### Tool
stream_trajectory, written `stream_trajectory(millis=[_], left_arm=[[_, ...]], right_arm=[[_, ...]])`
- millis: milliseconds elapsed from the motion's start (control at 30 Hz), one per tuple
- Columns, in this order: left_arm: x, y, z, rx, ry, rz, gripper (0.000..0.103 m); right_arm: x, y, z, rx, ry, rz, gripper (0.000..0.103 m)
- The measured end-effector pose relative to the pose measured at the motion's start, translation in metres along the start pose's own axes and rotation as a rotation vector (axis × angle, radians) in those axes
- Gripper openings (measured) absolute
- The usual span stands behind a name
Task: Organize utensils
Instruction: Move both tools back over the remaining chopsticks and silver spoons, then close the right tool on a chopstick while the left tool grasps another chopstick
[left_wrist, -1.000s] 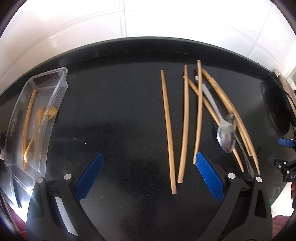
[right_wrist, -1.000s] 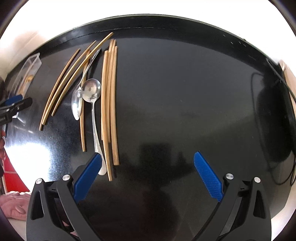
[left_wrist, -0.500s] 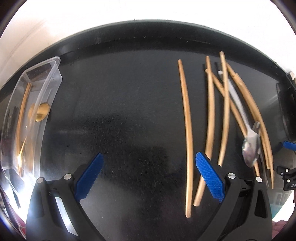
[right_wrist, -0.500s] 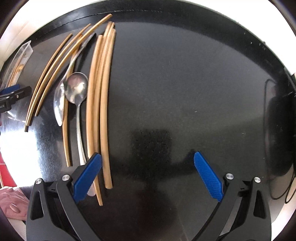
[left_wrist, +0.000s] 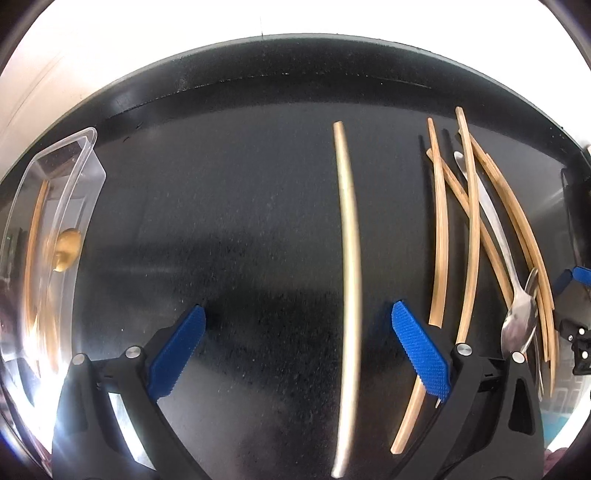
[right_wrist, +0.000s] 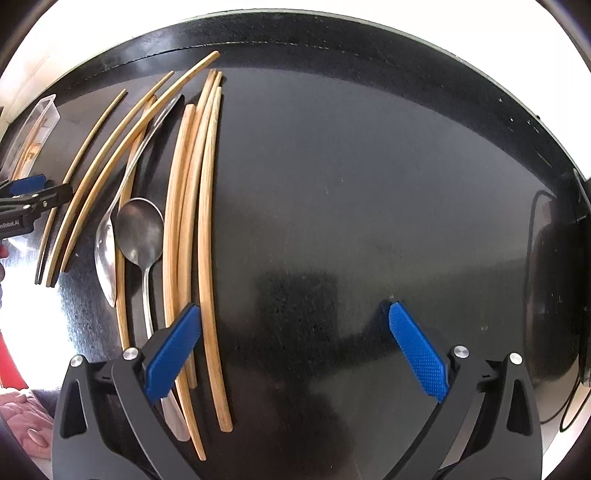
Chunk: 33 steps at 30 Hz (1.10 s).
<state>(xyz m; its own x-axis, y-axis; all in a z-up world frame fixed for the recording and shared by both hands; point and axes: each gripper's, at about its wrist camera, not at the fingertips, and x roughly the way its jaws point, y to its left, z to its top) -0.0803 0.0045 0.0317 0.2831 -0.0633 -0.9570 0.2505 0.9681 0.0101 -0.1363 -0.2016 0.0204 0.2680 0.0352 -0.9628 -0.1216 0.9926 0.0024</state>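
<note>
Only "nRobot.AI" reads on the left gripper (right_wrist: 22, 218).

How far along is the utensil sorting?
Early. The clear bin holds only a few wooden pieces. Both grippers are open and empty; the left gripper straddles a lone chopstick. Remaining chopsticks and two metal spoons lie on the counter.

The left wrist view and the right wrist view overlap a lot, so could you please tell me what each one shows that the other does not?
Only the left wrist view shows a lone chopstick lying between the open left gripper fingers, and the wooden spoon inside the clear tray. Only the right wrist view shows the open right gripper over bare counter and a cable at the right edge. Both show the chopstick pile with two metal spoons.
</note>
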Motion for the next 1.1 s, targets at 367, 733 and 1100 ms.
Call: stream_trajectory(millis=[367,733,1100], left_arm=[[-0.004,-0.009,-0.012,0.023,-0.054,-0.003,0.098],[-0.005,-0.011,-0.02,0.067,-0.053,-0.026,0.096],[-0.031,-0.016,-0.025,0.094,-0.097,-0.099,0.004]], right_arm=[[-0.004,0.004,0.012,0.014,-0.034,-0.003,0.098],[-0.003,0.018,0.013,-0.02,-0.044,-0.001,0.097],[-0.035,0.004,0.002,0.078,-0.119,0.103,0.007]])
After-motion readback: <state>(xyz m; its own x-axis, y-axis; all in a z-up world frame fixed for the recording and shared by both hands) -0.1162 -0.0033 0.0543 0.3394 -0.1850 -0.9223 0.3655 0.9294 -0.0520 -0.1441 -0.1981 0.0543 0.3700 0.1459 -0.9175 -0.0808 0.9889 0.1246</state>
